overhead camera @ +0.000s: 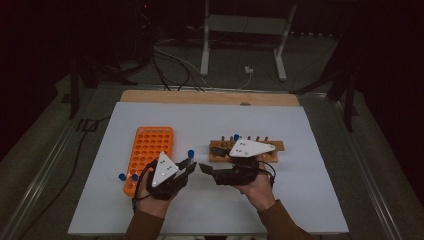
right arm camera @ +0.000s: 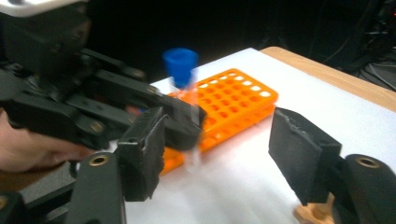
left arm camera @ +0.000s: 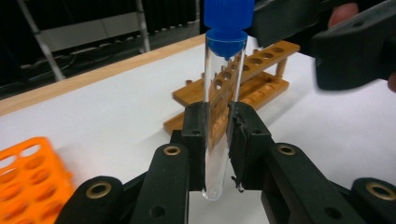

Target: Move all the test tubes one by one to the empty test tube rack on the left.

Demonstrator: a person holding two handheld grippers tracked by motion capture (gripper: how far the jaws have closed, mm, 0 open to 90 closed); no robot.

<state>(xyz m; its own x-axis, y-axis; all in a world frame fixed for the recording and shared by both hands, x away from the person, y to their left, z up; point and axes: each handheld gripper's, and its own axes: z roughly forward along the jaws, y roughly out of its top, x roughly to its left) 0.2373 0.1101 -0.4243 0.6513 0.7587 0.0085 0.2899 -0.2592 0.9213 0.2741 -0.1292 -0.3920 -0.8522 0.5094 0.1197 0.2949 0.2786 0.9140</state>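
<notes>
Because the right gripper's jaws stand wide apart with the tube between them, what follows reads as a hand-over not yet made:

Held thing: a clear glass test tube with a blue plastic cap (left arm camera: 219, 107), upright, pinched low on its body at the centre of the left gripper view; its rounded end hangs just below the pads.

Left gripper: the black two-jaw left gripper (overhead camera: 188, 165), lower centre of the high view, is closed on the tube; nothing else is in its grasp.

Right gripper: the black two-jaw right gripper (right arm camera: 219, 154) is spread wide and empty; the tube stands in the middle distance of its own view, blurred, between its pads and apart from both.

Risk of slipping: the hold sits low and the cap is top-heavy; a knock from the incoming jaw could tilt the tube or slide it out.

Risk of clash: the two grippers nearly meet nose to nose; closing off-centre could strike the left fingers instead of the glass.

Surroundings: an orange plastic rack with many round holes (overhead camera: 149, 147) lies left of centre, two blue-capped tubes (overhead camera: 128, 177) at its near end; a brown wooden peg-and-hole rack (overhead camera: 272, 146) lies right of centre, behind the right gripper.

Obstruction: nothing lies on the white table sheet (overhead camera: 210, 210) under the tube; the wooden rack is partly covered by the right hand (overhead camera: 260, 187).
</notes>
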